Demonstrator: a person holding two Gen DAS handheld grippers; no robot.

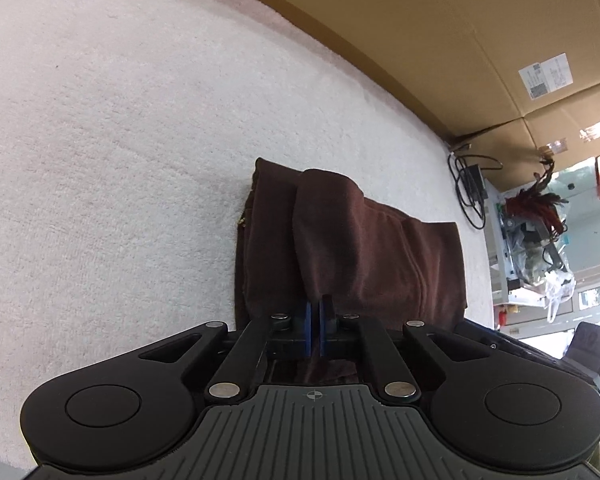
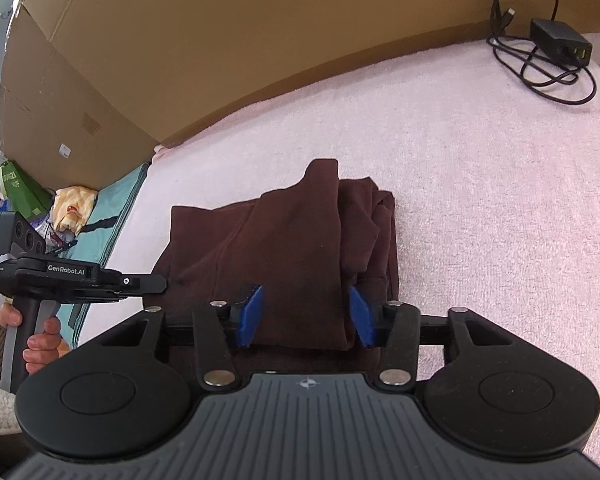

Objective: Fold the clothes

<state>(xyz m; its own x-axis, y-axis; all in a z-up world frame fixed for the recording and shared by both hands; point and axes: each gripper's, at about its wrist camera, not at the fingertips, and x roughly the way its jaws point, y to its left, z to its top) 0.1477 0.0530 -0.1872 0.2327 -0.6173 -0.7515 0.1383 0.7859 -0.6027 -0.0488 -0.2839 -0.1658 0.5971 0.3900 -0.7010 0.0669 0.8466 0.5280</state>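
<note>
A dark brown garment (image 1: 352,248) lies folded in a thick stack on the pale pink towel-like surface (image 1: 120,140). My left gripper (image 1: 315,312) is shut, its blue pads pinching a raised fold at the garment's near edge. In the right wrist view the same brown garment (image 2: 292,240) lies straight ahead. My right gripper (image 2: 306,316) is open, its blue pads (image 2: 252,316) straddling the near edge of the stack, with cloth filling the gap between them. The left gripper (image 2: 156,282) shows side-on at the garment's left edge, held by a hand (image 2: 40,344).
A tall cardboard wall (image 2: 220,40) borders the far side of the surface. A black charger with coiled cable (image 2: 556,52) lies at the far right corner. Teal cloth (image 2: 116,216), a yellow item and a green bag sit off the left edge. A cluttered shelf (image 1: 532,232) stands beyond the right edge.
</note>
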